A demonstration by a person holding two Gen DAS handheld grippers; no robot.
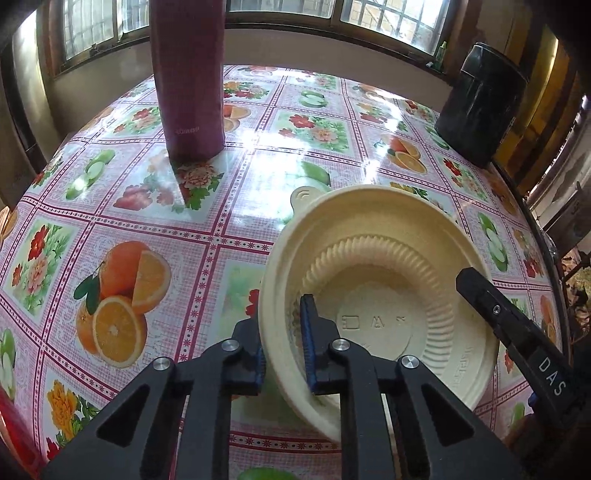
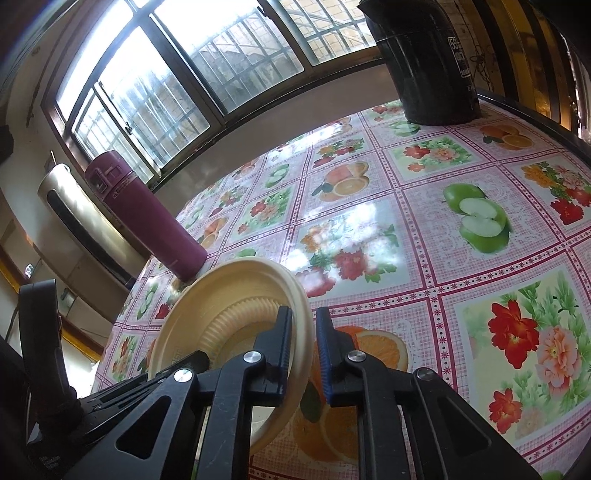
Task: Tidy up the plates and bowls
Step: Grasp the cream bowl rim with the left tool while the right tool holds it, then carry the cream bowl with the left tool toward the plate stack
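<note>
left wrist view:
bowl: cream bowl (image 1: 380, 280), ribbed inside, small tab on the far rim, tilted, sits on the table toward the near right
left gripper: left gripper (image 1: 282, 343) clamped on the bowl's near-left rim, one blue pad outside the wall, one inside
right gripper: black finger of the right gripper (image 1: 513, 325) reaches in over the bowl's right rim; grip itself not readable from here
table: flowered and fruit-print tablecloth (image 1: 122, 206), shiny with window glare
flask: tall maroon flask (image 1: 190, 77) upright, far left, well apart from bowl
bin: black container (image 1: 480, 107) at the far right edge
window: barred window (image 1: 388, 18) behind the table

right wrist view:
bowl: same bowl (image 2: 221, 295) tipped up on edge, low left of centre, open side facing left
right gripper: right gripper (image 2: 304, 354) clenched on the bowl's right rim, wall pinched between the pads
left gripper: black body low left, jaws hidden
flask: maroon flask (image 2: 144, 214) just behind the bowl, touching or not, can't tell
bin: black container (image 2: 424, 62) top right, far from bowl
cloth: orange print under the gripper (image 2: 380, 347)
</note>
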